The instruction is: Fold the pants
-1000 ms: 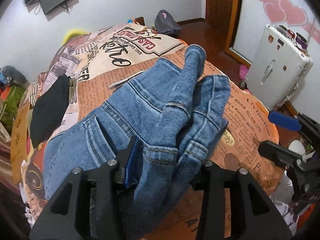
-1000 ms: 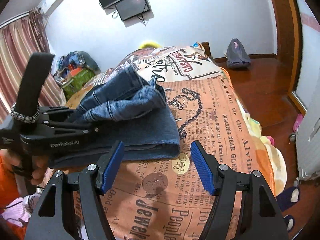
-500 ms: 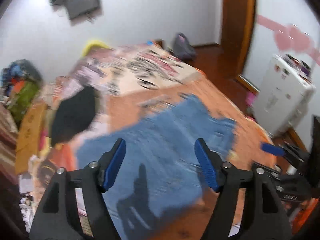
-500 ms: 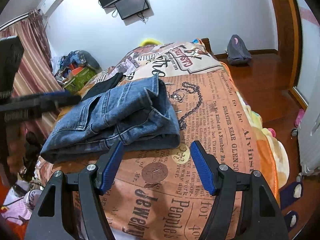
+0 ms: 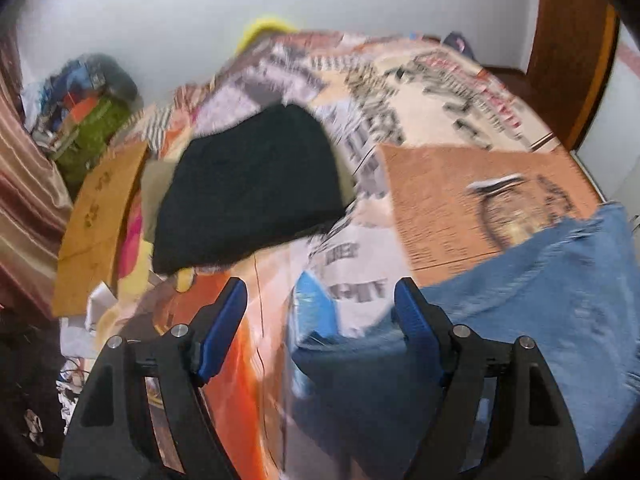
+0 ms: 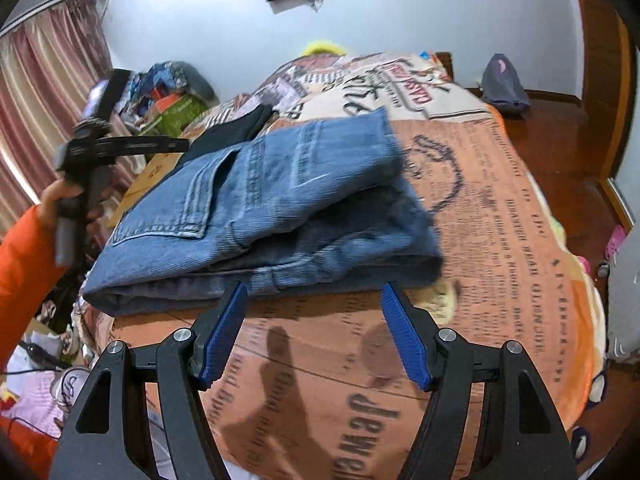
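Note:
The blue jeans point(image 6: 280, 200) lie folded in a thick stack on the newspaper-print bed cover point(image 6: 500, 240), back pocket up. My right gripper point(image 6: 313, 286) is open just short of their near folded edge, with nothing between its fingers. In the blurred left wrist view the jeans point(image 5: 540, 300) lie at the lower right, under and beyond the right finger. My left gripper point(image 5: 320, 286) is off them to the left over the cover, its jaws opening and holding nothing. The right wrist view shows the left gripper point(image 6: 120, 146) in a hand with an orange sleeve, left of the jeans.
A black garment point(image 5: 248, 188) lies on the bed beyond the jeans. A cardboard piece point(image 5: 96, 224) and a heap of belongings point(image 5: 88, 120) sit along the bed's left side. A backpack point(image 6: 504, 84) rests on the wooden floor at the right.
My left gripper let go of the jeans, opened and swung away to the left. The jeans dropped into a flat folded stack. My right gripper came closer to their near edge.

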Demonstrator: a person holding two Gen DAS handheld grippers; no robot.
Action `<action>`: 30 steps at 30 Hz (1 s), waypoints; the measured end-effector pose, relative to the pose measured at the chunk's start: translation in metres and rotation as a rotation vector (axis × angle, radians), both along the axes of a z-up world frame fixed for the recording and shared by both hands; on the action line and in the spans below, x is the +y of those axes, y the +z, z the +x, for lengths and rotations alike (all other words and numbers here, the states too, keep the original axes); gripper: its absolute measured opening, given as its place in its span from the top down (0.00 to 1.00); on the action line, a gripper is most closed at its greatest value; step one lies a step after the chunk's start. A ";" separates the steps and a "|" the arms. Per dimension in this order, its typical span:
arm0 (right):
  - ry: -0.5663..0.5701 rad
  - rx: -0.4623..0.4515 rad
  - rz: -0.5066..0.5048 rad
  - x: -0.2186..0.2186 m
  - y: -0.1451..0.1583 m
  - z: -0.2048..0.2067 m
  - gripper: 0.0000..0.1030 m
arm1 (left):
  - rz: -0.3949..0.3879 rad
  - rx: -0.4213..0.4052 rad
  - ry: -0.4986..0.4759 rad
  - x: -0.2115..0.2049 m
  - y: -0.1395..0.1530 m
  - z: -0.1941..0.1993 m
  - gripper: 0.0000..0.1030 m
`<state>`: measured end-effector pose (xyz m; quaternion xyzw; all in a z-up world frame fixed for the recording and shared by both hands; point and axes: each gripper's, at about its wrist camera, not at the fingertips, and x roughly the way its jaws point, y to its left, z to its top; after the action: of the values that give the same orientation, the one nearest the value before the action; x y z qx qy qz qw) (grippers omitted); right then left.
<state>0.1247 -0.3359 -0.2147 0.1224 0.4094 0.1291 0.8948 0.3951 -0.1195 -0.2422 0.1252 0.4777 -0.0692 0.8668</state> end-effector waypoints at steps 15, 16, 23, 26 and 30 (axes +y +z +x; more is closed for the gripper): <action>-0.080 0.068 -0.109 -0.004 -0.014 0.061 0.34 | -0.190 0.106 -0.156 0.060 -0.028 -0.055 0.26; -0.095 0.069 -0.117 -0.007 -0.015 0.068 0.35 | -0.194 0.105 -0.159 0.061 -0.027 -0.061 0.26; -0.136 0.053 -0.158 -0.023 -0.009 0.071 0.35 | -0.276 0.121 -0.143 0.052 -0.015 -0.109 0.29; -0.175 0.029 -0.185 -0.032 -0.002 0.065 0.35 | -0.298 0.121 -0.170 0.040 -0.008 -0.121 0.32; -0.207 -0.021 -0.191 -0.040 0.016 0.055 0.35 | -0.231 0.042 -0.207 0.025 0.020 -0.120 0.34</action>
<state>0.1798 -0.3761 -0.1988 0.0769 0.3957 -0.0023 0.9152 0.2746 -0.0949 -0.2226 0.0715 0.4692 -0.2152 0.8534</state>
